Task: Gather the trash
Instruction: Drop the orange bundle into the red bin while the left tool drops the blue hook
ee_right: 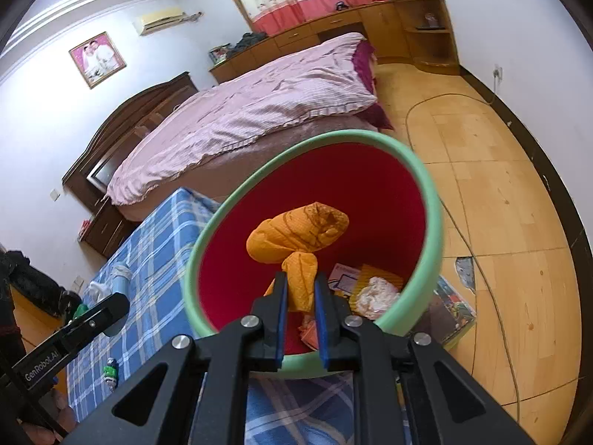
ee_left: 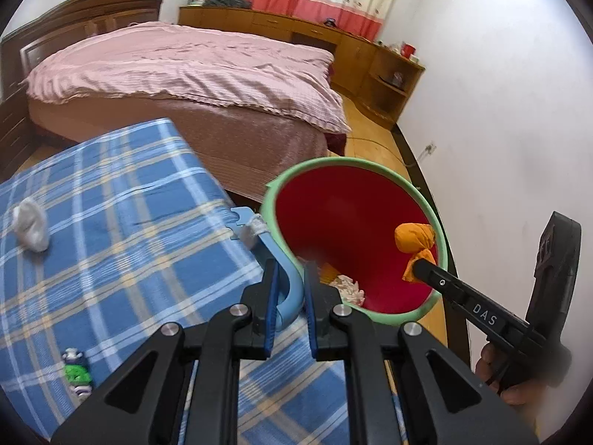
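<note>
crumpled orange paper wad (ee_right: 296, 235), pinched by its twisted tail in the right gripper (ee_right: 299, 298), hanging just inside the mouth of the round bin with mint-green rim and red inside (ee_right: 426, 200). jaws narrow, pads pressed on the orange tail. bin tilted toward the cameras, carried by its pale blue curved plastic handle (ee_left: 287, 293), clamped in the left gripper (ee_left: 289, 293), jaws almost fully closed on it. at the bin's bottom already: pale crumpled tissue (ee_right: 376, 293) and flat printed packaging (ee_right: 346, 278). drop-off step in hand, judged from the wad sitting over the opening. next move calling for a parting of the right jaws so the wad falls clear of the rim, bin kept steady meanwhile. more to collect afterwards, by the look of it: white crumpled tissue (ee_left: 31, 224) and small green-and-white wrapper (ee_left: 77, 371) lying well apart on the blue plaid-covered worktop (ee_left: 122, 230). beyond, bed under pink striped quilt (ee_left: 185, 66), wooden floor (ee_right: 500, 185).
</note>
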A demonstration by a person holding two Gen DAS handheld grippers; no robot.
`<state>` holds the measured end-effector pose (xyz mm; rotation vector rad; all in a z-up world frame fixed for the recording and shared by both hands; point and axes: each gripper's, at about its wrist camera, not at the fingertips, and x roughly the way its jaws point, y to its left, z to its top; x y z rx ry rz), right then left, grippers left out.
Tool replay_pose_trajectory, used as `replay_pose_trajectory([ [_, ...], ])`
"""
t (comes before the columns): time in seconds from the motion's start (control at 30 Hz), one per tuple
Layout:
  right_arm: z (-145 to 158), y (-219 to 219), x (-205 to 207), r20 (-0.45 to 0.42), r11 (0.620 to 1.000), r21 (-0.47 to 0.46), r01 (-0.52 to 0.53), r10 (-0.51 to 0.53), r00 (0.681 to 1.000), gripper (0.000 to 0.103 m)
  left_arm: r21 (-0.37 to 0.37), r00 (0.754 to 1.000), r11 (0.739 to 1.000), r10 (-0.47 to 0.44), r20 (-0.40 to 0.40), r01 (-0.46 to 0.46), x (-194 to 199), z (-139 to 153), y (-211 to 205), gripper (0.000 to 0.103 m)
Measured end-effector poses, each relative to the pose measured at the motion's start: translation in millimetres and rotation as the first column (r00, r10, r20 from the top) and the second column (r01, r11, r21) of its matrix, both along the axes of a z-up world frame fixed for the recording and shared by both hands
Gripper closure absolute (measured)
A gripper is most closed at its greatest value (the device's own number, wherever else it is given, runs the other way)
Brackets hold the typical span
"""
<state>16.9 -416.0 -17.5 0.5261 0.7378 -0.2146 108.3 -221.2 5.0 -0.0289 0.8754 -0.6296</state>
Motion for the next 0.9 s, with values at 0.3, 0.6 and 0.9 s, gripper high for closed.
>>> replay_pose_trajectory([
  [0.3, -5.7, -22.3, -6.9, 0.012, 0.999, 0.017, 0.041, -0.041, 0.999, 0.078, 0.03, 0.998, 0.998, -0.059, -0.038, 0.061, 7.1, -11.2, -36.0, 0.091],
  [0.6, -11.9, -33.8, -10.4, 0.016, 0.997, 0.058, 0.058, -0.059, 0.998, 0.069, 0.018, 0.995, 0.996, -0.083, -0.051, 0.084, 14.0, -16.3, -51.0, 0.091],
  [0.9, -8.2, -30.9, -13.7, 0.029, 0.996, 0.069, 0.053, -0.055, 0.998, 0.063, 0.022, 0.998, 0.999, -0.039, -0.058, 0.04, 13.8, -12.8, -42.4, 0.077],
])
